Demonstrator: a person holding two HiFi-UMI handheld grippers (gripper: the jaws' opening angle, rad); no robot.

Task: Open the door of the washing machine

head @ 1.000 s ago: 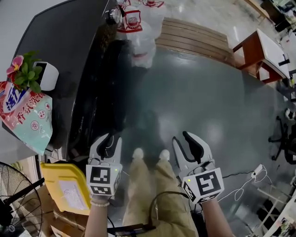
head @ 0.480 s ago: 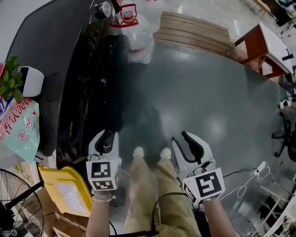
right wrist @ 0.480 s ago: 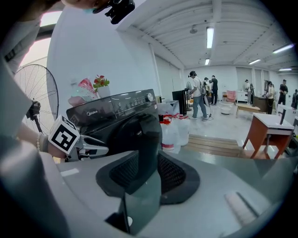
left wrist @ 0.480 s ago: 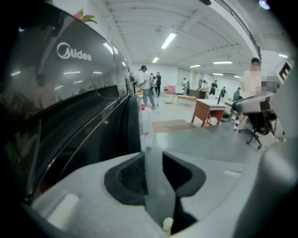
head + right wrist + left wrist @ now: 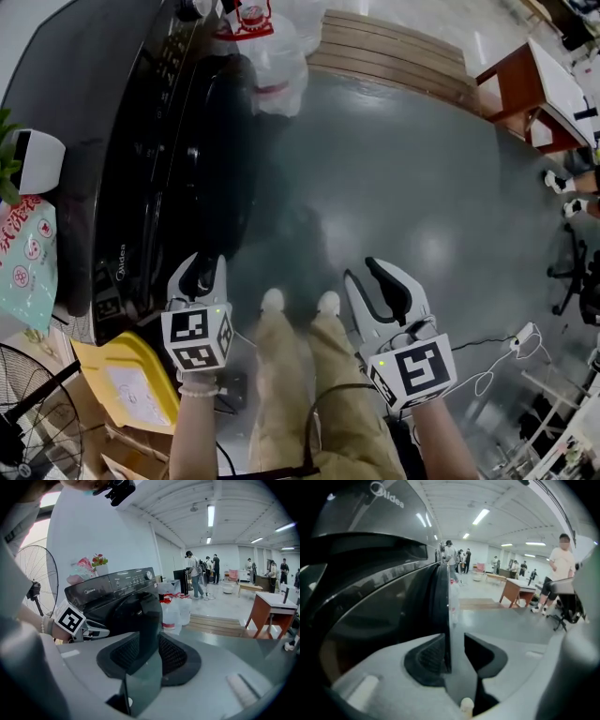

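Approach step: washing machine (image 5: 131, 197) at your left, door (image 5: 223, 169) looks shut. Your left gripper (image 5: 200, 272) near door rim; jaws just been opening, now wide; rim lines up with gap, pads not pressing. Next: ease onto rim, close, pull outward. Your right gripper (image 5: 377, 286) half-spread, empty, over floor.

You are reading one brand name, Midea (image 5: 391, 499), showing in pale letters on the dark washing machine (image 5: 370, 545), above and left of your left gripper (image 5: 453, 641). The print on the bag (image 5: 23, 272) farther left and the red labels on the bottles (image 5: 253, 19) far ahead are showing too blurred to read.
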